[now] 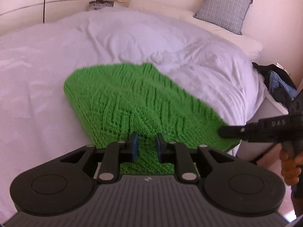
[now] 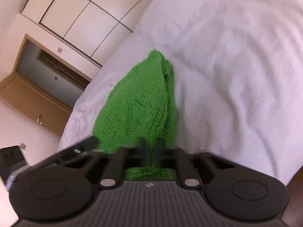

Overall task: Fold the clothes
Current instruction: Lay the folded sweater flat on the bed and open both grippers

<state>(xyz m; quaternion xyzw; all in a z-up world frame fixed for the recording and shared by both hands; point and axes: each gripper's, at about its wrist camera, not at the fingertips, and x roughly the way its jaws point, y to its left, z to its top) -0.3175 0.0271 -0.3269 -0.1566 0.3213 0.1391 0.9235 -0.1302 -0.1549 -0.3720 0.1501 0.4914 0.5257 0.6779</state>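
A green knitted garment [image 1: 136,102] lies on the white bed [image 1: 56,60], reaching the near edge. My left gripper [image 1: 146,141] sits over its near edge with the jaws a little apart and green knit between them; the fabric looks pinched. My right gripper [image 1: 229,131] comes in from the right and is closed on the garment's right corner. In the right wrist view the garment [image 2: 140,106] rises as a bunched fold from my right gripper [image 2: 151,147], whose fingers are blurred and close on the knit. The left gripper's finger [image 2: 89,143] shows at the left.
A grey checked pillow [image 1: 223,9] leans on the wall at the bed's far right. Dark clothes and jeans [image 1: 278,83] are piled beside the bed on the right. A wardrobe [image 2: 81,13] and a wooden door [image 2: 37,96] stand beyond the bed.
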